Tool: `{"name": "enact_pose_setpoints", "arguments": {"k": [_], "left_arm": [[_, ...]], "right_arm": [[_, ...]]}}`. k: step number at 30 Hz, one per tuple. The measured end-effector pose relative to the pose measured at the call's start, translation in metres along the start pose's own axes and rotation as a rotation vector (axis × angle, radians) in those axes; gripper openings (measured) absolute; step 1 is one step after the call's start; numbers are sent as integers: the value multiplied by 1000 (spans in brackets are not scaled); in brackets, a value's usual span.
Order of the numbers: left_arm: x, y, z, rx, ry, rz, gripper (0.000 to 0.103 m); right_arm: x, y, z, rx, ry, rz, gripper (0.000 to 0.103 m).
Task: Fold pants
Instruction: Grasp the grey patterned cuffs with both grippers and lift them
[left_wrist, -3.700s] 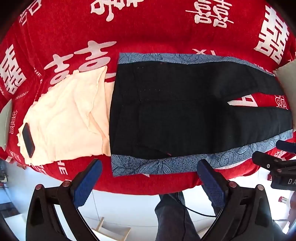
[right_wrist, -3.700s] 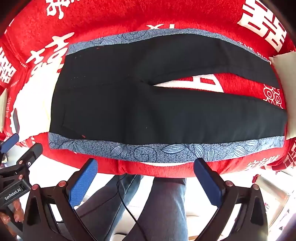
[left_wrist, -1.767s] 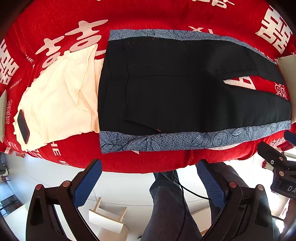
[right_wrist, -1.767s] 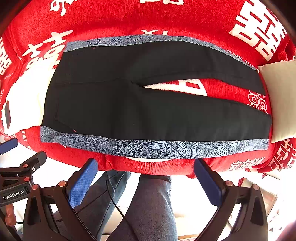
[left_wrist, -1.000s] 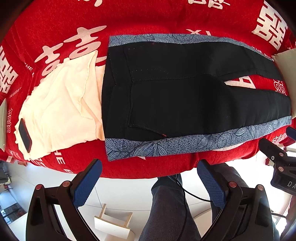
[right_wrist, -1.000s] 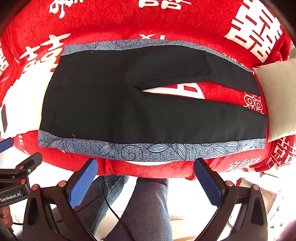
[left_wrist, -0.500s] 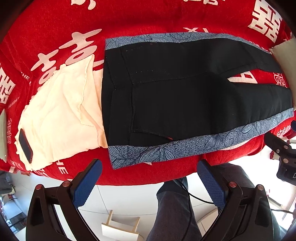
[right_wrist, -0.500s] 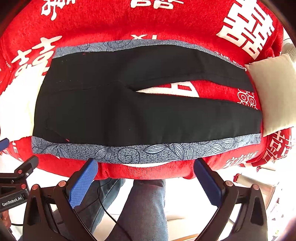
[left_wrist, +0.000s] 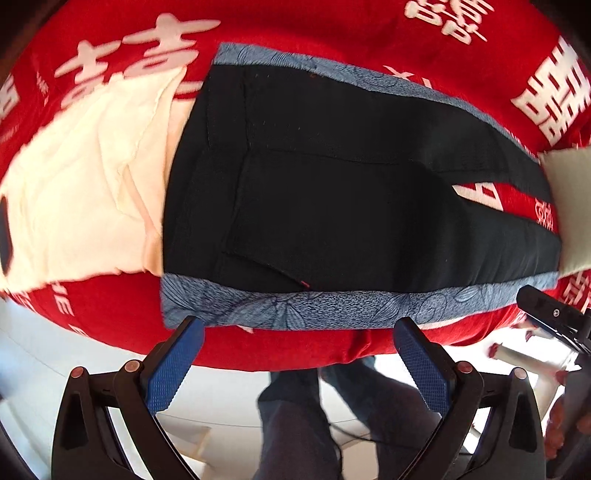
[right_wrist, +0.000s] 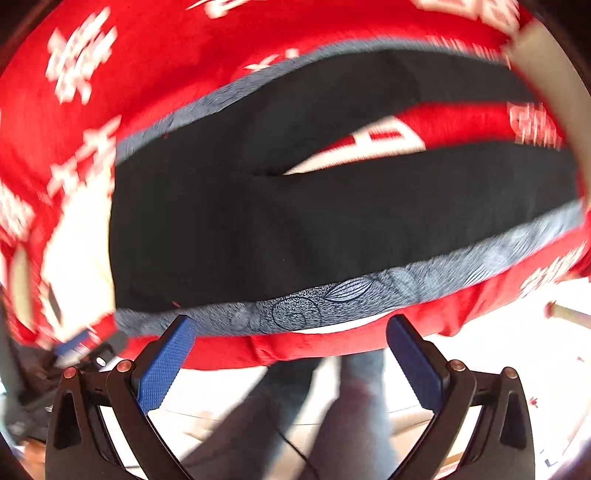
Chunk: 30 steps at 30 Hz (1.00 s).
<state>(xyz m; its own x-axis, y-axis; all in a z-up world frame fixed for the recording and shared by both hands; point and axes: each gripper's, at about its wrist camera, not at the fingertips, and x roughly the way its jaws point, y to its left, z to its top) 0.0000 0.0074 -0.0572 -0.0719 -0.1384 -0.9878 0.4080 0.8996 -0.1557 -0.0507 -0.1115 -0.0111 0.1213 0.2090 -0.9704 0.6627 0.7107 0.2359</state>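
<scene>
Step in hand, as I judge it: the approach to a first grasp on the near side seam, ahead of folding one leg over the other. To do it well, both grippers should bite the patterned band only, one at the waist corner and one well down the leg, then lift together so the cloth travels as a straight edge — uneven lift would skew the fold. Avoid pinching the blanket beneath.

The black pants with blue-grey leaf-patterned side bands (left_wrist: 354, 206) lie flat on the red plush blanket with white characters (left_wrist: 332, 26), waist to the left, legs running right, a narrow wedge of blanket showing between them. A cream folded cloth (left_wrist: 85, 184) sits just left of the waistband, touching or slightly under it.

Left gripper (left_wrist: 295, 347) — jaws wide apart, holding nothing; its left blue pad (left_wrist: 173, 365) sits just near of the band's near-left corner.

Right gripper (right_wrist: 290, 345) — likewise spread wide and empty, just off the near band at mid-leg. This view is motion-blurred, so contact cannot be ruled out.
</scene>
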Motion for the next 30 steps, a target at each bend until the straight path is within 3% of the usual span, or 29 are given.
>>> {"name": "enact_pose_setpoints", "arguments": {"k": [4, 6, 9, 12, 18, 23, 28, 29, 30], "left_arm": [[22, 6, -11, -92, -17, -58, 103], [34, 9, -17, -149, -21, -91, 93], [54, 11, -26, -215, -4, -133, 91], [66, 7, -32, -221, -21, -142, 91], [84, 0, -40, -207, -14, -181, 92], [90, 2, -46, -219, -10, -228, 92], [95, 10, -50, -286, -3, -273, 92], [95, 13, -52, -303, -8, -282, 92], [95, 15, -54, -323, -11, -293, 92]], "right_arm": [[26, -44, -3, 100, 21, 166, 102], [40, -57, -6, 117, 40, 219, 90], [69, -82, -15, 169, 88, 332, 72], [94, -100, -24, 217, 112, 439, 71], [128, -118, -32, 227, 95, 569, 72], [122, -130, -38, 248, 21, 718, 69], [126, -140, -32, 357, -22, 822, 61], [128, -139, -31, 368, -17, 837, 51], [128, -139, -28, 380, -10, 853, 31]]}}
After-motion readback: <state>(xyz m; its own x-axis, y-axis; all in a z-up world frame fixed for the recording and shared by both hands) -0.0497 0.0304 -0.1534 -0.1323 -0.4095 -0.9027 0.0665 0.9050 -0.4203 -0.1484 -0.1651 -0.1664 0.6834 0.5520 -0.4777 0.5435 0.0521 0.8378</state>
